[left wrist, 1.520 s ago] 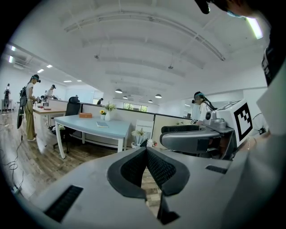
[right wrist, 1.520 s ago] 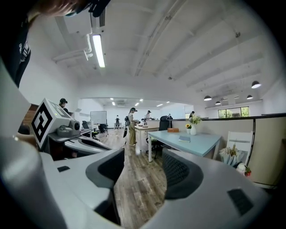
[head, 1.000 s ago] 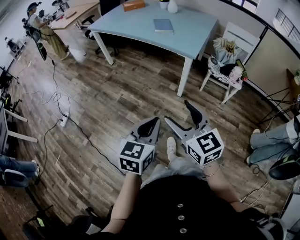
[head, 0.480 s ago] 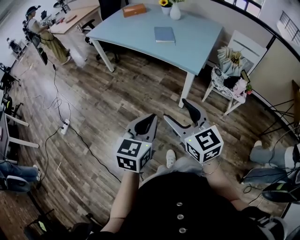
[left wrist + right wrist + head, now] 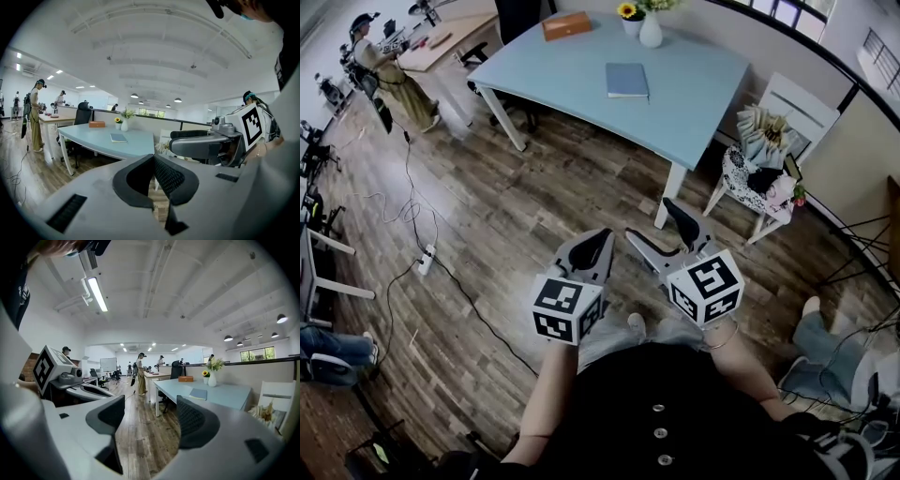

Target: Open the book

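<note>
Brown wooden plank floor (image 5: pixel 506 216) runs under the whole scene. At the far left a standing person in tan clothing (image 5: pixel 389 75) is well apart from everything else. A pale blue counter on white legs (image 5: pixel 562 75) fills the top middle, and an orange-brown rectangular box (image 5: pixel 566 25) lies near its far left end. Lower down, over the floor, the grey left claw (image 5: pixel 602 236) has its black pads pressed together at the tips, with nothing between them. A closed blue-grey book (image 5: pixel 626 80) lies flat near the middle of the counter, well apart from both claws. Just beside the left one, the right claw (image 5: pixel 650 219) has its jaws spread, with only floor seen through the gap. A white vase of flowers (image 5: pixel 651 33) stands beyond the book. A white chair (image 5: pixel 787 98) stands off the counter's right end.
</note>
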The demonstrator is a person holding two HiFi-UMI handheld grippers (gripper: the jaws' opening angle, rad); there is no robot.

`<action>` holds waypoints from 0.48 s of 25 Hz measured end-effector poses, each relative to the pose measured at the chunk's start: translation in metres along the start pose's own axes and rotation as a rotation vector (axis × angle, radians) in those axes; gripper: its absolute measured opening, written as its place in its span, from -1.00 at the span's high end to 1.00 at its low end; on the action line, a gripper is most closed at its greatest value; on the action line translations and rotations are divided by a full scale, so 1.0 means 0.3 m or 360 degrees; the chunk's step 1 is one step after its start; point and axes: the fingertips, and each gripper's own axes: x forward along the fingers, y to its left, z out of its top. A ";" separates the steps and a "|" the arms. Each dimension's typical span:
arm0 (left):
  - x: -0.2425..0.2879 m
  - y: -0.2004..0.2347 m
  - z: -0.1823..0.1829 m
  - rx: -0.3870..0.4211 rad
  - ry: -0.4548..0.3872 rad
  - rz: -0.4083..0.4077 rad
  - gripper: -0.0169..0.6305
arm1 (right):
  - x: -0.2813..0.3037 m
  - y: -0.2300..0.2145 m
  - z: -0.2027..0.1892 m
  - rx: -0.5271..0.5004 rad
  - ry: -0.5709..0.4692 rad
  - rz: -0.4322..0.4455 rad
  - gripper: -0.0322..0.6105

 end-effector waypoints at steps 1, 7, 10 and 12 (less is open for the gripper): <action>0.008 0.006 0.002 -0.0006 0.0001 0.0003 0.91 | 0.006 -0.007 -0.001 0.0003 0.0003 0.0001 -0.12; 0.057 0.048 -0.006 -0.0053 0.0037 0.0000 0.91 | 0.048 -0.042 -0.020 0.0036 0.0028 -0.0006 -0.16; 0.106 0.077 0.001 -0.0062 0.0051 -0.0014 0.91 | 0.079 -0.078 -0.024 0.0061 0.0028 -0.0017 -0.16; 0.145 0.100 0.009 -0.0057 0.0059 -0.0030 0.91 | 0.105 -0.109 -0.023 0.0077 0.0025 -0.0031 -0.16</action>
